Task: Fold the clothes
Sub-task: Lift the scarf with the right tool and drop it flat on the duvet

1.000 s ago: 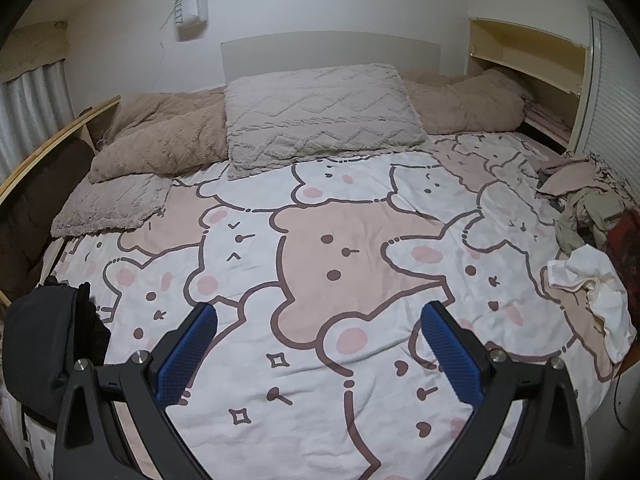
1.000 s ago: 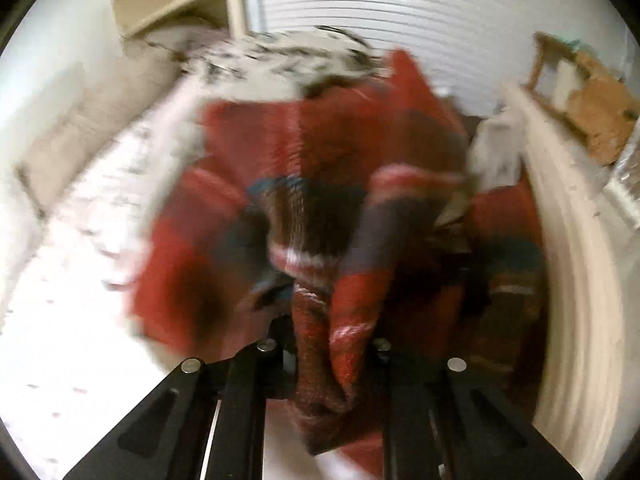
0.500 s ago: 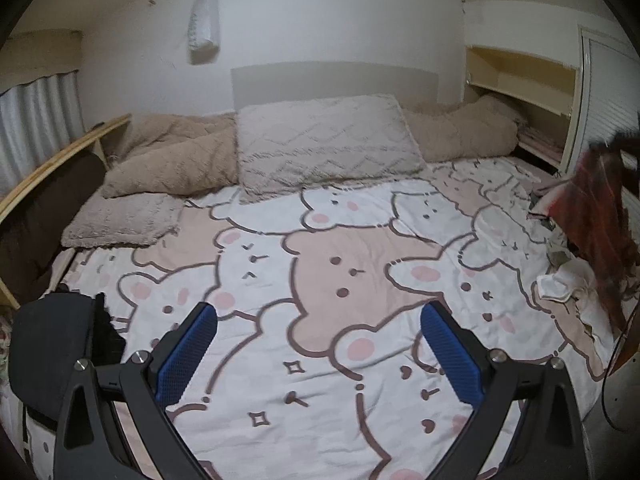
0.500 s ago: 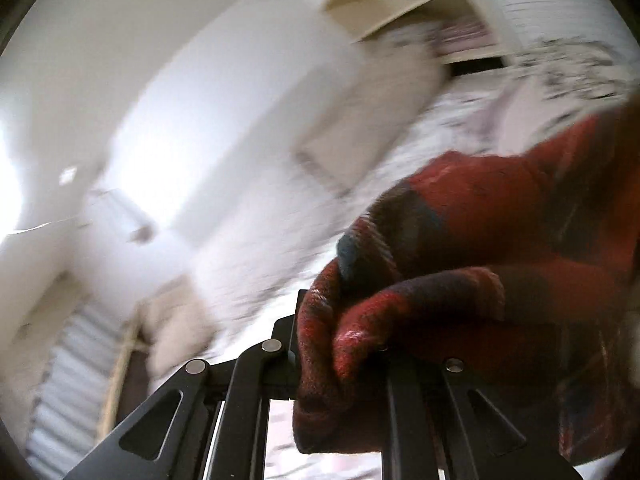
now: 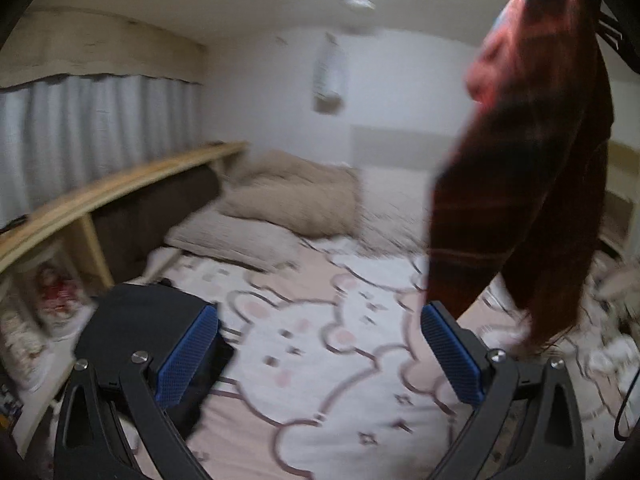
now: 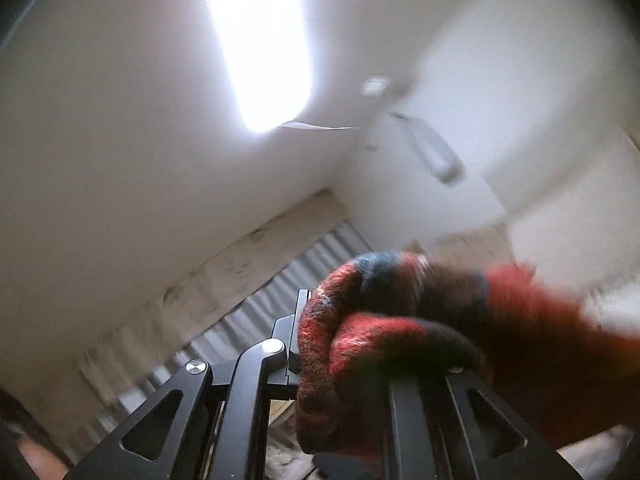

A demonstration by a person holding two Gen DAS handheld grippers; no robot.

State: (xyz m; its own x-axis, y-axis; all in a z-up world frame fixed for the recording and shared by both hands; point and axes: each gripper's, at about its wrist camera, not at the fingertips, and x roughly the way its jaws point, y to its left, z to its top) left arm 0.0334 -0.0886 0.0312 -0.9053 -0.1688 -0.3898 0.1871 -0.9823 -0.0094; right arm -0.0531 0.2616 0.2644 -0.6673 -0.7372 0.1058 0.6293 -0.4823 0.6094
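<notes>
Ceiling and a bright lamp (image 6: 260,44) are filling the right wrist view, with only the top of the curtain (image 6: 256,312) below; the bed is showing only in the left wrist view, which is also catching the whole red plaid garment (image 5: 524,184) hanging in the air at the right.

The right gripper (image 6: 360,364) is being held high and tilting up toward the ceiling, its fingers pinching a thick bunched fold of the garment (image 6: 400,328), which is spilling over the right finger and off to the right. From that pinch the cloth is hanging straight down, long axis upright, its lower end dangling just above the bear-print bedspread (image 5: 320,344) on the right side of the bed.

The left gripper (image 5: 318,354) is sitting low over the near part of the bed, aiming across it toward the beige pillows (image 5: 256,232) and the crumpled blanket (image 5: 296,196). Its blue pads (image 5: 450,356) are standing wide apart, gripping nothing. A black bag (image 5: 140,320) is lying just behind the left finger, beside the wooden shelf (image 5: 112,196) along the curtained wall.
</notes>
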